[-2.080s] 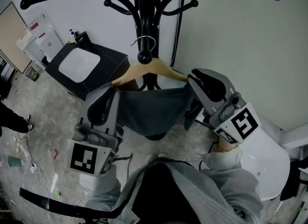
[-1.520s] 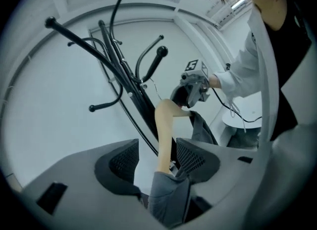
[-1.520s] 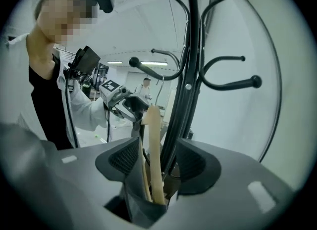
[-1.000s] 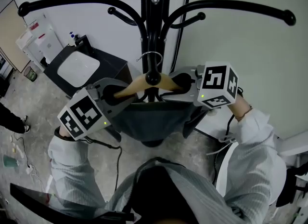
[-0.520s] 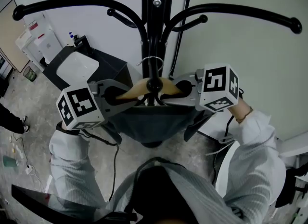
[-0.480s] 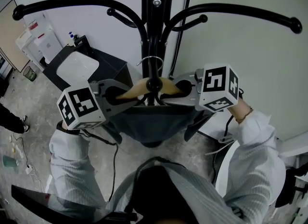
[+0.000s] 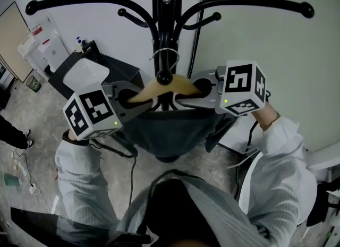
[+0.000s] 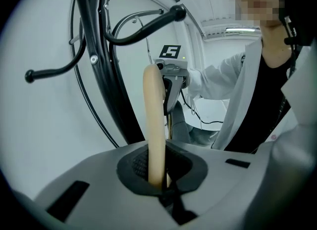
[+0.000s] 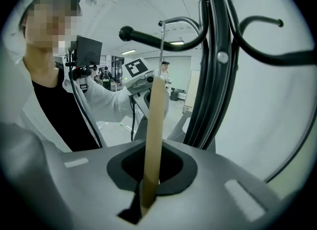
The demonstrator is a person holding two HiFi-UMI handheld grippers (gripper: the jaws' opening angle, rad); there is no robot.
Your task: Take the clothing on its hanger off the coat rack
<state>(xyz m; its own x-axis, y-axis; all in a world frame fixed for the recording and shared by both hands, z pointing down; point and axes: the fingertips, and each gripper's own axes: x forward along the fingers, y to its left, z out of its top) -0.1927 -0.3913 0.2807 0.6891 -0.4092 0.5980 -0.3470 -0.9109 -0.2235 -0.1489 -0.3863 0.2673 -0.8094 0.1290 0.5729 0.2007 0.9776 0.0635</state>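
Two grippers hold one wooden hanger: the left gripper and the right gripper each have their dark pads clamped on the pale wood, as their own views show close up. Only the head view shows the one dark garment draped beneath. Beyond it, the hanger's wire hook sits at a short peg of the single black coat rack.

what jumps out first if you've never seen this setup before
A black coat rack with curling arms fills the top of the head view. Just below it, a wooden hanger carrying a dark grey garment is clamped at both ends, the left gripper shut on one shoulder and the right gripper on the other.
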